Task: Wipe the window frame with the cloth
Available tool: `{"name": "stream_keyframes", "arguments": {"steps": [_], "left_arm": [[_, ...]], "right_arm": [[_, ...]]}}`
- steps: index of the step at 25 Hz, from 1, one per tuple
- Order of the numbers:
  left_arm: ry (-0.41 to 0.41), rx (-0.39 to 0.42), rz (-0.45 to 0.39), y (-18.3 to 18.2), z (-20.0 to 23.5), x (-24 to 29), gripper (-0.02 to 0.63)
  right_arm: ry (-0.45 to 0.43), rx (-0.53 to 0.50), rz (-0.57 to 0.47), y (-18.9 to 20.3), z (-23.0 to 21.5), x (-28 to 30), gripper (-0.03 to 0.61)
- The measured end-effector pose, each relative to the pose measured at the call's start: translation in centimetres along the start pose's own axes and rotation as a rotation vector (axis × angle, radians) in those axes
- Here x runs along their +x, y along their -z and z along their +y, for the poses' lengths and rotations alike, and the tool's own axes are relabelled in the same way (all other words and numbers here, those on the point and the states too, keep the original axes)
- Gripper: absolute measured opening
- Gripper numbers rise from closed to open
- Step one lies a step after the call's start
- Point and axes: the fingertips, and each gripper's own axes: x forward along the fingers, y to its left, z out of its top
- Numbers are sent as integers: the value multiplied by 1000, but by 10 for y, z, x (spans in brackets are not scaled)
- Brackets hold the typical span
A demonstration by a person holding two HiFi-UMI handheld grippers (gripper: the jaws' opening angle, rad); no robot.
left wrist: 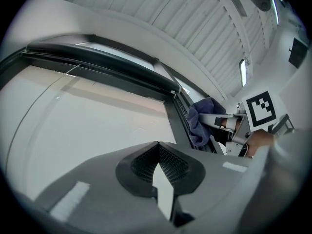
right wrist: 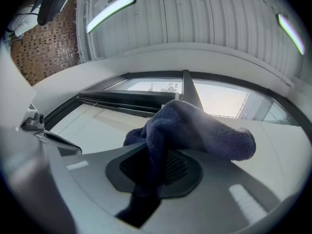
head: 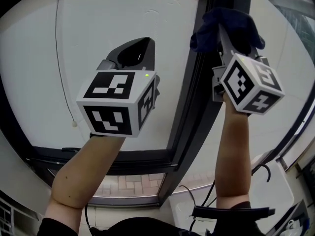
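Observation:
A dark blue cloth [head: 225, 27] is bunched against the black upright bar of the window frame [head: 189, 107]. My right gripper [head: 222, 39] is shut on it, its tips hidden under the fabric. In the right gripper view the cloth [right wrist: 195, 128] spills out of the jaws [right wrist: 158, 152] in front of the frame [right wrist: 187, 89]. My left gripper [head: 135, 50] is shut with nothing in it, held close to the white pane left of the bar. The left gripper view shows its tips [left wrist: 157, 145] meeting, with the cloth [left wrist: 200, 123] and the right gripper [left wrist: 225, 126] at the right.
A thin pull cord with a bead [head: 74, 124] hangs over the white pane [head: 98, 28] at the left. The frame's bottom rail [head: 98, 157] runs under the left arm. Black cables [head: 263, 173] loop at the lower right. Another pane [head: 290, 73] lies right of the bar.

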Motion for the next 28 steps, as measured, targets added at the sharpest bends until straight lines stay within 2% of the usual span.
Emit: {"name": "stream_keyframes", "arguments": {"steps": [4,9,28], "left_arm": [[-4,-20,17,12,2,-7,-8],[-2,-7,11,15,-1,-12,-8],[8,-45,88,80,-23,-42,-8]], "right_arm": [[-7,5,14,13,6,-9,61],[1,24,19,29,12,-21,61],[-15,60,129,102,36,-78,61]]}}
